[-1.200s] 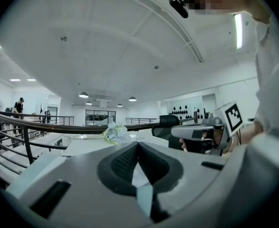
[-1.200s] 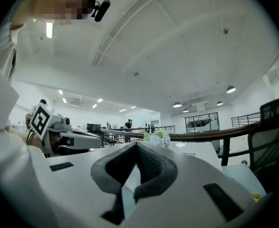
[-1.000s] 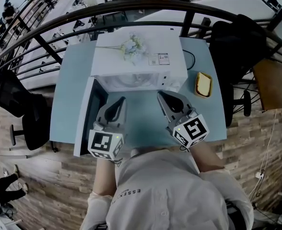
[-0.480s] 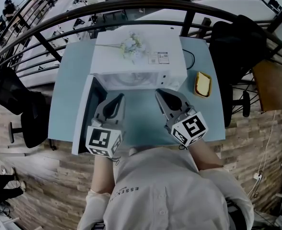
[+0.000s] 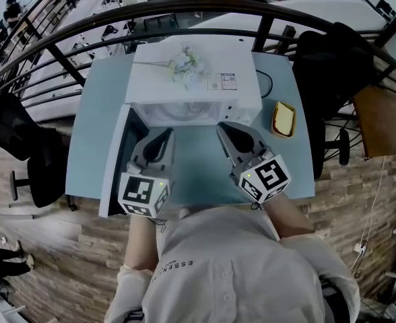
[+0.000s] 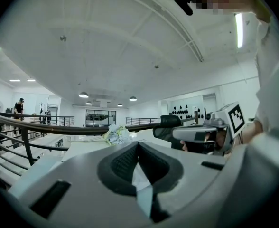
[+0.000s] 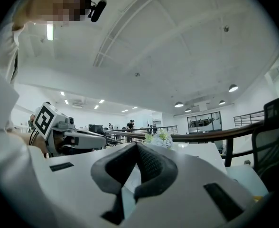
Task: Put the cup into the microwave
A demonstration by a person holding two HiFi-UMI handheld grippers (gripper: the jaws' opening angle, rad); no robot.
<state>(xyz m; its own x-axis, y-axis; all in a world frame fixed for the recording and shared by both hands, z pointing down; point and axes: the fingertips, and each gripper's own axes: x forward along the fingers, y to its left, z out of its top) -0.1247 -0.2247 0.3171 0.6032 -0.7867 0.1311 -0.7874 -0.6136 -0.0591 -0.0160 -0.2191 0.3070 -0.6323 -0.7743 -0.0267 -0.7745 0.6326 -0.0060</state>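
A white microwave (image 5: pixel 194 86) stands on the pale blue table (image 5: pixel 102 113), its door (image 5: pixel 119 163) swung open to the left and its pale cavity (image 5: pixel 184 113) facing me. No cup shows in any view. My left gripper (image 5: pixel 166 134) is held level just in front of the cavity's left side, jaws shut with nothing between them. My right gripper (image 5: pixel 221 128) is beside it near the cavity's right side, also shut and empty. In the left gripper view the pads (image 6: pixel 130 163) meet, and the right gripper (image 6: pixel 201 134) shows alongside. The right gripper view shows closed pads (image 7: pixel 151 165).
A bunch of pale flowers (image 5: pixel 184 62) lies on the microwave's top. A yellow container (image 5: pixel 285 118) sits on the table right of the microwave. A dark curved railing (image 5: pixel 184 9) runs behind the table. Black chairs stand at the left (image 5: pixel 23 140) and right (image 5: pixel 333 66).
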